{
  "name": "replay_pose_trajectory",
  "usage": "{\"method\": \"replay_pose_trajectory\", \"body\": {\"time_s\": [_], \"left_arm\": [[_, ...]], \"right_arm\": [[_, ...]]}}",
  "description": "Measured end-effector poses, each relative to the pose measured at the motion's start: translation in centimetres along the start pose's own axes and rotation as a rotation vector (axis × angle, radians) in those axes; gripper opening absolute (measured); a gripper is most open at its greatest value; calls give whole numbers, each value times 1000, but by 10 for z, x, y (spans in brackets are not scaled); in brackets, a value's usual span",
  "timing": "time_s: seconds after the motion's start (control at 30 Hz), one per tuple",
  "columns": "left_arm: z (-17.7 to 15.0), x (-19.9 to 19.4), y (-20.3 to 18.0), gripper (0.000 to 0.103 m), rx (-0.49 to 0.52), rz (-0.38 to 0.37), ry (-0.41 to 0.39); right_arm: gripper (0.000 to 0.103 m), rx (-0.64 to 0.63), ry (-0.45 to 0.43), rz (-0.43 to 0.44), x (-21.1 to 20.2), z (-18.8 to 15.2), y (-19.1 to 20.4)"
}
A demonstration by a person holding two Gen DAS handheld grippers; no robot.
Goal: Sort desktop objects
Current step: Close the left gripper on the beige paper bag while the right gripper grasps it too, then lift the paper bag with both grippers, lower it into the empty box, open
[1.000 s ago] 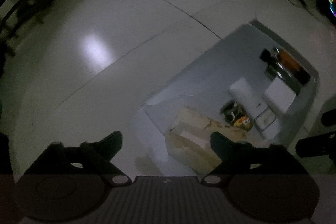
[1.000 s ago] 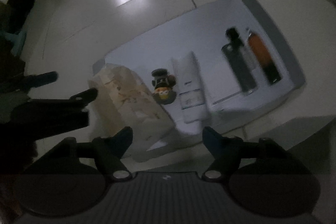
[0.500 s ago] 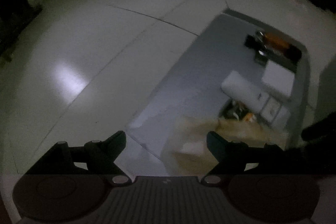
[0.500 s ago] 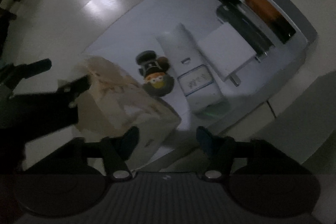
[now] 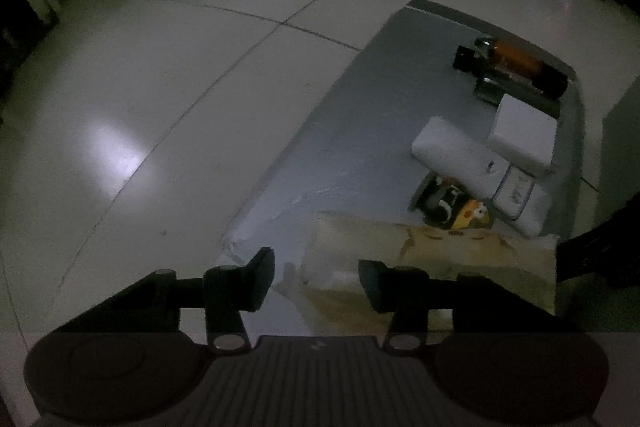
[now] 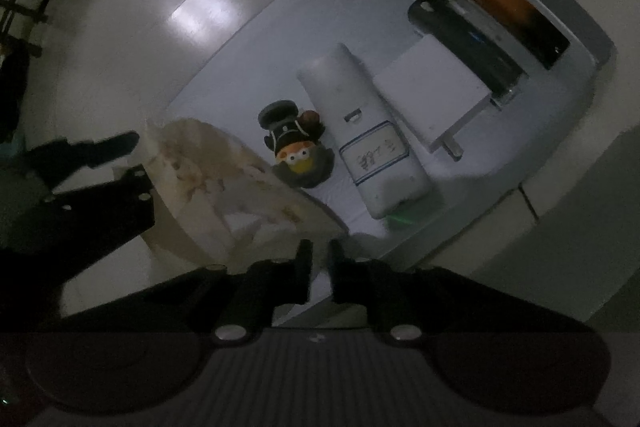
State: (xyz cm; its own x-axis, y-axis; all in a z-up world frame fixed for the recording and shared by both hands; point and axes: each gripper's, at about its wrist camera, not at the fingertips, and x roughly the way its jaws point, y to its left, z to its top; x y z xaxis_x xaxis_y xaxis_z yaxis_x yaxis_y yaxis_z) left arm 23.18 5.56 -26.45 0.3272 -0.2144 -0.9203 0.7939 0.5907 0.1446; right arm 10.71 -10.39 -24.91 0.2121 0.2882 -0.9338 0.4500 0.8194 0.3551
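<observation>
Cloth bag (image 6: 224, 187) – pale, brown-printed – sits at near corner of grey mat (image 5: 360, 131), just beside duck toy (image 6: 300, 155).

Left gripper (image 5: 316, 279): jaws just been closing, left bag edge between them; whether pads press, cannot tell.

Right gripper (image 6: 319, 267): jaws just been closing, narrow gap, bag's near corner at tips – contact unclear.

Bag looks light, soft, floppy; likely sags. Best taken at opposite rim edges.
</observation>
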Motion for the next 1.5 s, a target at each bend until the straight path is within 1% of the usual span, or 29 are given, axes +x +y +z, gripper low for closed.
{"method": "replay_pose_trajectory", "body": {"time_s": [0.03,0.07,0.1,0.13,0.2,0.3,0.37,0.43,0.57,0.73,0.77,0.83,0.87,0.9,0.93,0.97,1.0,1.1,1.23,1.4,1.5], "left_arm": [[0,2,1,27,-6,-6,7],[0,4,1,24,-13,-13,17],[0,5,2,24,-17,-14,23],[0,6,2,17,-24,-11,24],[0,7,6,13,-58,-15,26],[-2,6,12,10,-116,-26,17],[-3,5,14,10,-137,-29,18],[-4,4,14,8,-144,-30,26],[-5,1,14,8,-156,-27,37],[-6,-1,12,8,-173,-31,39],[-6,-1,11,8,-174,-34,39],[-7,-3,10,8,-177,-38,38],[-8,-3,10,8,-180,-40,38],[-8,-3,9,8,-180,-41,38],[-9,-4,9,8,-177,-39,38],[-10,-4,8,8,-176,-41,38],[-11,-4,8,8,-178,-46,37],[-12,-8,7,8,-175,-45,30],[-8,-20,9,8,-194,-33,4],[3,-52,10,8,-205,-8,-6],[10,-81,11,8,-239,7,-20]], "right_arm": [[33,12,4,6,-2,0,0],[36,21,10,14,-2,0,1],[46,31,16,23,-3,-1,1],[58,40,22,31,-4,-1,2],[66,66,24,45,-6,-2,4],[70,86,19,45,-8,-6,9],[70,82,23,33,-4,-9,12],[70,96,17,43,2,-4,4],[70,163,12,88,-7,-3,-1],[71,185,9,125,-17,-1,-3],[71,177,4,119,-17,7,-8],[71,148,-3,91,-12,7,-2],[71,141,1,72,-4,8,1],[66,133,6,53,4,8,4],[48,126,10,34,12,8,7],[35,120,12,20,17,8,10],[20,116,4,21,15,8,10],[14,104,-22,27,7,8,9],[11,89,-54,39,-6,13,10],[11,60,-88,50,-29,26,21],[10,36,-111,59,-44,29,30]]}}
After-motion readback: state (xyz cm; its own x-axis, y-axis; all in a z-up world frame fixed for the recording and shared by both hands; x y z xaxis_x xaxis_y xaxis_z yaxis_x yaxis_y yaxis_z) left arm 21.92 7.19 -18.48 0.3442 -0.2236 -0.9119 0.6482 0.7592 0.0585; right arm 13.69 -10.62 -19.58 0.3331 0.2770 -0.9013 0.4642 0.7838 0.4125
